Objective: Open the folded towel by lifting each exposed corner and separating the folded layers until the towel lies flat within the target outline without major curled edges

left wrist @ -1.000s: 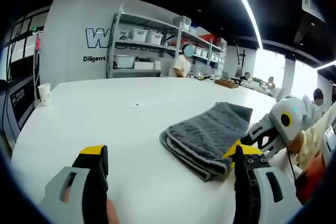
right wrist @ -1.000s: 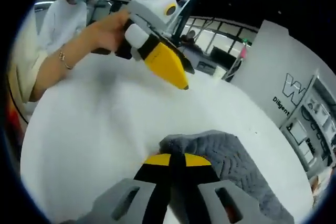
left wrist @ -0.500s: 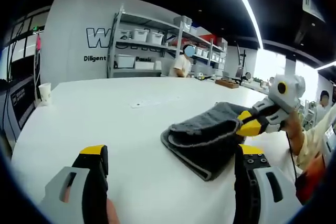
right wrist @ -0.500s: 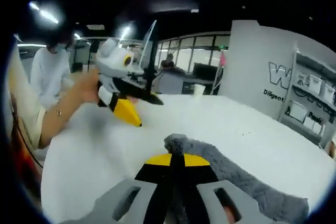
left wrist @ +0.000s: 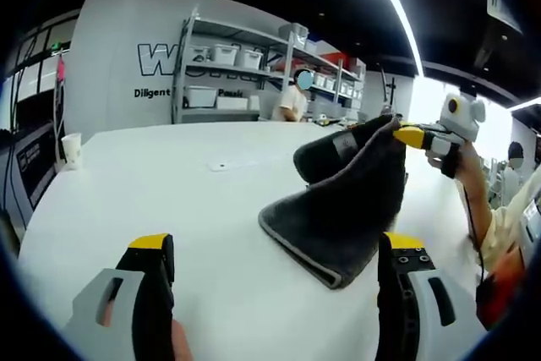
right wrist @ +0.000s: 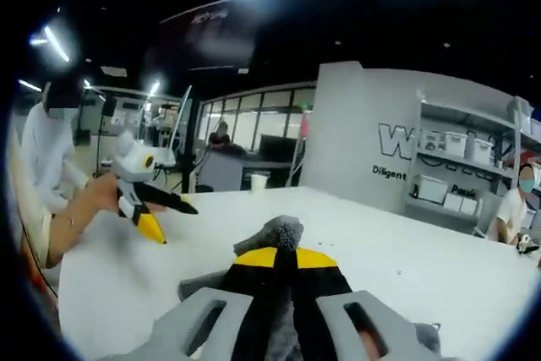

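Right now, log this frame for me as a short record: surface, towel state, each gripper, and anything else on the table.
surface: white table
towel: grey towel, partly unfolded; one corner lifted off the table, lower folded edge resting on it
right gripper: right gripper shut on the towel corner, raised above the table
left gripper: left gripper open, low over the table, apart from the towel
other items: paper cup near the far table edge
background: shelving unit with bins, a person standing beside it
target outline: cannot tell
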`<state>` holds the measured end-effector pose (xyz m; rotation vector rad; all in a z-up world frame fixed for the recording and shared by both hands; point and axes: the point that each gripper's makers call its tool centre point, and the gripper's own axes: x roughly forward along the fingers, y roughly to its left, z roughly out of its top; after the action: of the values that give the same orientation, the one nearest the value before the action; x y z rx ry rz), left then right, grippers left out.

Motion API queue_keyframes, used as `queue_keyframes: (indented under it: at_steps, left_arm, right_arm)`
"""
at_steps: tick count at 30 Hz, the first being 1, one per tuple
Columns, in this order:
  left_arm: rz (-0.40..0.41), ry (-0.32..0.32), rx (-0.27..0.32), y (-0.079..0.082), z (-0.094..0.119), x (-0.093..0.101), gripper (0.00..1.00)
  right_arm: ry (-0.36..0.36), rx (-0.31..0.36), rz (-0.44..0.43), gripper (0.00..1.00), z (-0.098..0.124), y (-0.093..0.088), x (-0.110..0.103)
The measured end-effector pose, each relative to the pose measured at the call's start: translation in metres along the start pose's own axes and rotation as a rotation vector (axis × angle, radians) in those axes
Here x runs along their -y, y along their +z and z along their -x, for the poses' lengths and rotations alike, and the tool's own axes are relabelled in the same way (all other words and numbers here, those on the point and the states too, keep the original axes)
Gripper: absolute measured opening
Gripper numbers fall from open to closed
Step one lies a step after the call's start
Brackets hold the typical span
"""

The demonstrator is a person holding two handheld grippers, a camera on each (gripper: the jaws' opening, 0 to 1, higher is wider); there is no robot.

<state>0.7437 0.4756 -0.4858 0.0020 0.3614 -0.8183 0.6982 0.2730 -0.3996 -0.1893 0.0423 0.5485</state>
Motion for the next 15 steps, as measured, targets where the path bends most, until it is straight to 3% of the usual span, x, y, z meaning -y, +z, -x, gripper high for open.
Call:
queue_keyframes:
  at_steps: [15]
  left_arm:
    - [-0.003, 0.002, -0.014, -0.004, -0.002, 0.0, 0.99]
  right_arm:
    - [-0.306, 0.061, -0.057, 0.0, 0.062, 0.007, 0.098]
